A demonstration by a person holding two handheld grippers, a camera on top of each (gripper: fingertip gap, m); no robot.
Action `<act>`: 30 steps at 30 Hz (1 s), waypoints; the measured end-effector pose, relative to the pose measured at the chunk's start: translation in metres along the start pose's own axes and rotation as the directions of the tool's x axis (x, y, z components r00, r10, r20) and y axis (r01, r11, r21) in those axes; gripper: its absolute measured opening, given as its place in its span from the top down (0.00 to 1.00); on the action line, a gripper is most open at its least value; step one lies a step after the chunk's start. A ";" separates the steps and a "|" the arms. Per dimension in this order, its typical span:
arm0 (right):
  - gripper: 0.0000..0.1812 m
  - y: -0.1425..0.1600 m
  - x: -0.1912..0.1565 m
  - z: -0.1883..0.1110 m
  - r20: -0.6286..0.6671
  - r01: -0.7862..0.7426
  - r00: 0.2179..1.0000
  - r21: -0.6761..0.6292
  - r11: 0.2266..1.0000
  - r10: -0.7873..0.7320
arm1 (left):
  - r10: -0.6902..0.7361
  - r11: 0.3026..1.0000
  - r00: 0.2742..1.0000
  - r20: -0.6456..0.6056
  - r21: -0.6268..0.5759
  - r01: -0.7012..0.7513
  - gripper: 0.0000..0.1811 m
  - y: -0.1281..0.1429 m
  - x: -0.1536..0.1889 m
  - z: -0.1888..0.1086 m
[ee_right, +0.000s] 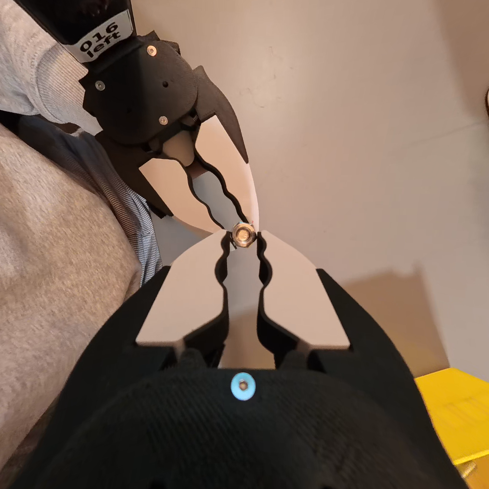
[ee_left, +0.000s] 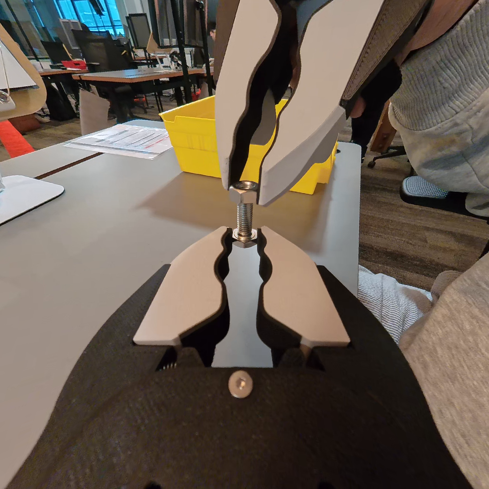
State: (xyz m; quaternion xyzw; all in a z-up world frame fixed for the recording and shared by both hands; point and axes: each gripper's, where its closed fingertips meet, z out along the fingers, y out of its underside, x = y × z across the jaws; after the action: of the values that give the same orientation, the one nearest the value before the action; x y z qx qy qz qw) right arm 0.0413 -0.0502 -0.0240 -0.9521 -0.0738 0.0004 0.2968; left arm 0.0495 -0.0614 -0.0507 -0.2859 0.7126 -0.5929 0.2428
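Observation:
In the left wrist view my left gripper [ee_left: 243, 235] is shut on the hex head of a silver bolt [ee_left: 244, 219] and holds it upright above the grey table [ee_left: 92, 238]. My right gripper [ee_left: 244, 191] comes down from above and is shut on a silver hex nut [ee_left: 241, 194] at the top of the bolt's thread. In the right wrist view my right gripper [ee_right: 242, 236] grips the nut [ee_right: 242, 235], seen end-on. The left gripper [ee_right: 236, 225] reaches in from the upper left and meets it tip to tip. The bolt's shaft is hidden there.
A yellow plastic bin [ee_left: 195, 148] stands at the table's far edge behind the grippers; it also shows in the right wrist view [ee_right: 455, 418]. A laminated sheet [ee_left: 124, 137] lies at the far left. A white stand base [ee_left: 23, 195] sits at the left. The person's grey sleeve [ee_left: 444, 79] is at the right. The grippers are tip to tip, or close to it.

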 end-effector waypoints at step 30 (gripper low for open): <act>0.86 0.008 0.008 -0.001 -0.029 -0.027 0.999 -0.027 0.999 0.026 | -0.020 0.999 1.000 -0.003 0.029 0.020 0.89 -0.004 -0.001 -0.002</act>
State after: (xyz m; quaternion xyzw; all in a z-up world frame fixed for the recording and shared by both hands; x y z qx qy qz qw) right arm 0.0499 -0.0559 -0.0277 -0.9569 -0.0568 -0.0104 0.2847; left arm 0.0490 -0.0600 -0.0467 -0.2887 0.7013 -0.6060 0.2400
